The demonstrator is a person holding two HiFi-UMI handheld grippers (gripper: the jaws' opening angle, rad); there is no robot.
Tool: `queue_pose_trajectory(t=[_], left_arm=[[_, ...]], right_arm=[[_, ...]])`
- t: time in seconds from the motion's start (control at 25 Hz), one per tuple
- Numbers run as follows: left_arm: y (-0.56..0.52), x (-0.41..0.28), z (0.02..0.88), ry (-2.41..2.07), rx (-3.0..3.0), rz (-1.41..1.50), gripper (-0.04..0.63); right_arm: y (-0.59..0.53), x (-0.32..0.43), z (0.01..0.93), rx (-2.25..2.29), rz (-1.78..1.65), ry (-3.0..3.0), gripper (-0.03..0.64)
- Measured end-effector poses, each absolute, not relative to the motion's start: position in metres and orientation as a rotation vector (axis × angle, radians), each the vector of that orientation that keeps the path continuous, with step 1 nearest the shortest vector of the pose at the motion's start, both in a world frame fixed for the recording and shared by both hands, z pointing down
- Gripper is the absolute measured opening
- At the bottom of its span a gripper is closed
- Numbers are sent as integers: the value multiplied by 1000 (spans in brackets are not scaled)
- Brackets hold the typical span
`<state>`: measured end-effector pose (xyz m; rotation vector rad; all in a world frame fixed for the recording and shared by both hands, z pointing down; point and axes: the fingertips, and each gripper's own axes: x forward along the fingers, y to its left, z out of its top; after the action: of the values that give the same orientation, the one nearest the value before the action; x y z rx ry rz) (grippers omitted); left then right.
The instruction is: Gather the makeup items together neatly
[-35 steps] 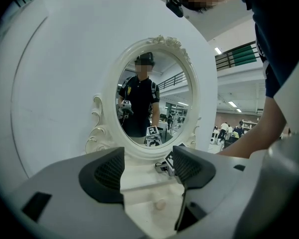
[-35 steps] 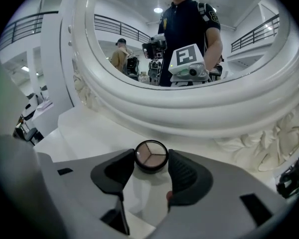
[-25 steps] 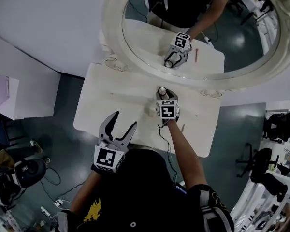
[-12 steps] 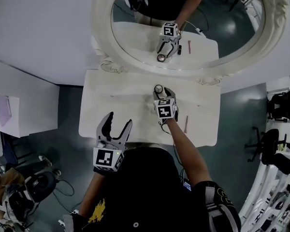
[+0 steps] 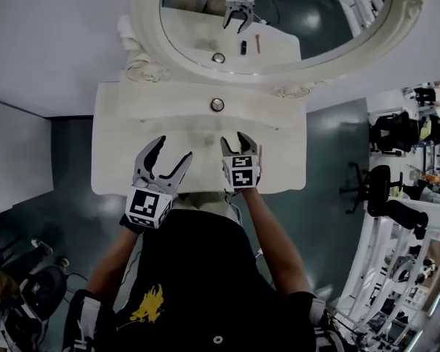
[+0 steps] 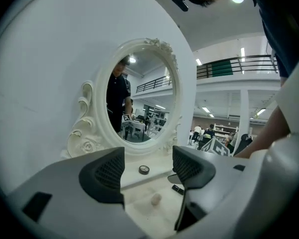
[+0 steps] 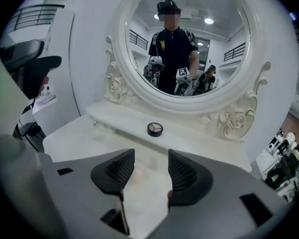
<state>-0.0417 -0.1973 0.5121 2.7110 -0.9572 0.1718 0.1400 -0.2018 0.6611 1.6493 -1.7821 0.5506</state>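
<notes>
Right gripper (image 5: 235, 139) pulled back from mirror (image 5: 315, 13) toward person. Round compact (image 5: 217, 105) left standing alone on raised ledge (image 5: 154, 101) at mirror base, centred there; judged the chosen gathering spot. Right jaws just narrowed a little, still parted, nothing between pads. Left gripper (image 5: 173, 149) sat close beside right, jaws spread wide and empty, likely readied for next pick. Pale puff (image 6: 155, 199) and small black item (image 6: 177, 189) lay on lower surface (image 5: 279, 163), apart from compact, not yet gathered.
</notes>
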Motion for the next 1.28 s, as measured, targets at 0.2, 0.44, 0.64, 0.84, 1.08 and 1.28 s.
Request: queue_pose_trajectory(t=[0.2,0.44,0.64,0.84,1.08,1.28], left_arm=[[-190,-33,525,-893,2749,155,307],[-204,-24,517,-965,2808,90,307],[-192,-22,526,-1014,2779,139,307],[-187,-29,527,-1044,2759,160,307],[-175,-48,535,-1050,2750,214,307],[-165,-58,552,-1028,2728,267,307]], right_arm=[[-183,124,679,1643,553,-1767,202],[-192,114,728,1608,592,-1754,182],[-197,113,745,1567,604,-1773,175],[-204,107,763,1530,611,-1765,166],[-203,116,769,1566,631,-1749,110],[-199,118,759,1566,624,-1786,97]])
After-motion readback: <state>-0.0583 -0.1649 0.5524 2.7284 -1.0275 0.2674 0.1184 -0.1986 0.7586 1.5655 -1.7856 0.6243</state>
